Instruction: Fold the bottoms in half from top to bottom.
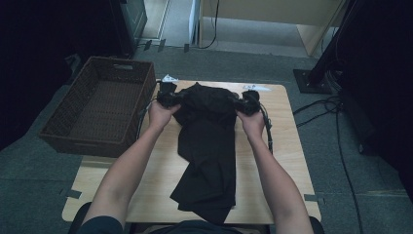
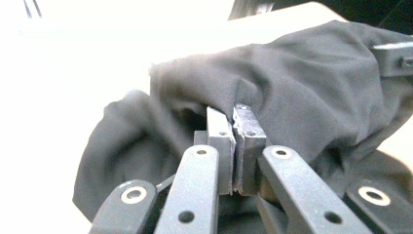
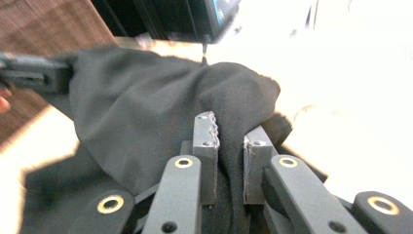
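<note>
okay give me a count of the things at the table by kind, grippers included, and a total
Grippers: 2 (left, right)
Black garment: 1
Wicker basket: 1
Table: 1
Total: 5

Wicker basket (image 1: 100, 105) beside wooden table (image 1: 287, 146)
</note>
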